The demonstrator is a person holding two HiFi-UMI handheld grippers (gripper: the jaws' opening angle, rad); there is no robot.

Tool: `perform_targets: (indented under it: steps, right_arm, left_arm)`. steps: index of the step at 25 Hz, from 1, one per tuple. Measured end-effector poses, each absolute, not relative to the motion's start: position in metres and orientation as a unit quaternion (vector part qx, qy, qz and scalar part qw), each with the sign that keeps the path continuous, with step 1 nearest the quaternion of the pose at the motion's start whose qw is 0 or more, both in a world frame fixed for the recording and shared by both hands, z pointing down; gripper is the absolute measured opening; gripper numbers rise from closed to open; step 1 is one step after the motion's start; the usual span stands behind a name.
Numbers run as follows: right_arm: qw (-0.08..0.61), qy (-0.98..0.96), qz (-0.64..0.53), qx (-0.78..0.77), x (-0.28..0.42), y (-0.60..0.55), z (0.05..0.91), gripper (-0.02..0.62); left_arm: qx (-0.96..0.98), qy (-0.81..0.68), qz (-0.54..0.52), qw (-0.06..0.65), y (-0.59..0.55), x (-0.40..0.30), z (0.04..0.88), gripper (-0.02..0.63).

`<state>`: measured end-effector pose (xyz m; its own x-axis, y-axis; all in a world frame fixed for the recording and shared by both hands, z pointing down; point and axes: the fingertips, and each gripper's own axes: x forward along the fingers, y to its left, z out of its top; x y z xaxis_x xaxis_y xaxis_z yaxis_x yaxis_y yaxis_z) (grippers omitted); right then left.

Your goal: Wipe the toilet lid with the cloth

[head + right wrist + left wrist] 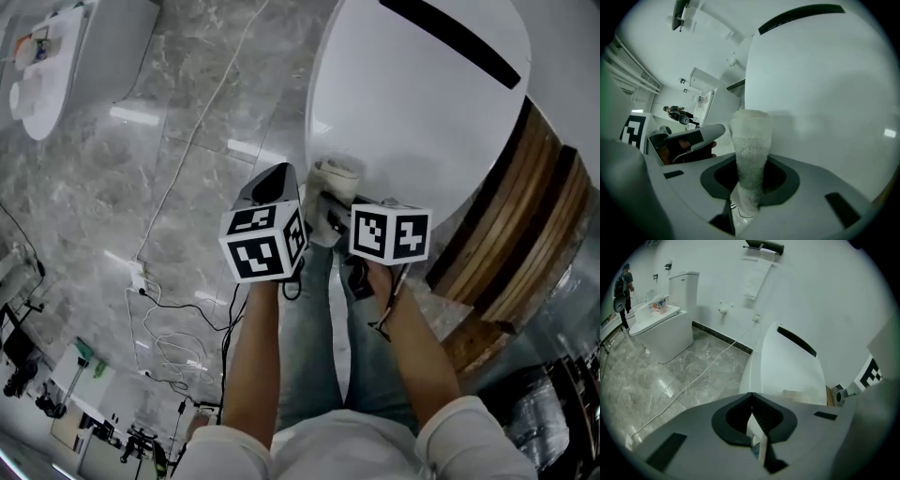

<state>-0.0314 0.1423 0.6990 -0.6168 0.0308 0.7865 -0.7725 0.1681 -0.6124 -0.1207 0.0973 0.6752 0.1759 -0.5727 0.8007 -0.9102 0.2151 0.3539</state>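
Observation:
The white toilet lid (422, 103) fills the upper right of the head view. A cream terry cloth (336, 173) rests on its near edge, and my right gripper (330, 202) is shut on it. In the right gripper view the cloth (750, 150) sticks up from between the jaws of the right gripper (749, 174), against the lid (825, 93). My left gripper (279, 173) hovers just left of the cloth, beside the lid's edge, shut with nothing held. In the left gripper view, the left gripper (751, 394) has its jaws together, with the lid (787, 364) and a bit of cloth (801, 395) beyond.
A second toilet (56, 66) stands at the far left on the grey marble floor. A white cable (187, 141) runs across the floor to a socket strip (139, 279). Wooden boards (525, 216) lie right of the lid. The person's legs (319, 356) are below the grippers.

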Motion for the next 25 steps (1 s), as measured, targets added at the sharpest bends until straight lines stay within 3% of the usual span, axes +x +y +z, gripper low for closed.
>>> perform_targets:
  steps: [6,15,25]
  right_arm:
    - [0.345,-0.666,0.58,0.317,0.02,0.143,0.7,0.097]
    - [0.298,-0.609,0.619,0.396,0.161,0.152,0.71,0.097]
    - [0.25,-0.606,0.626,0.422,0.194,0.152,0.713,0.097]
  left_arm:
    - [0.627,-0.581,0.196,0.48,0.093,-0.085,0.677,0.014]
    - [0.702,-0.471,0.259,0.468,0.073,0.057,0.68,0.014]
    - [0.742,-0.404,0.309,0.437,0.072,0.125,0.687,0.014]
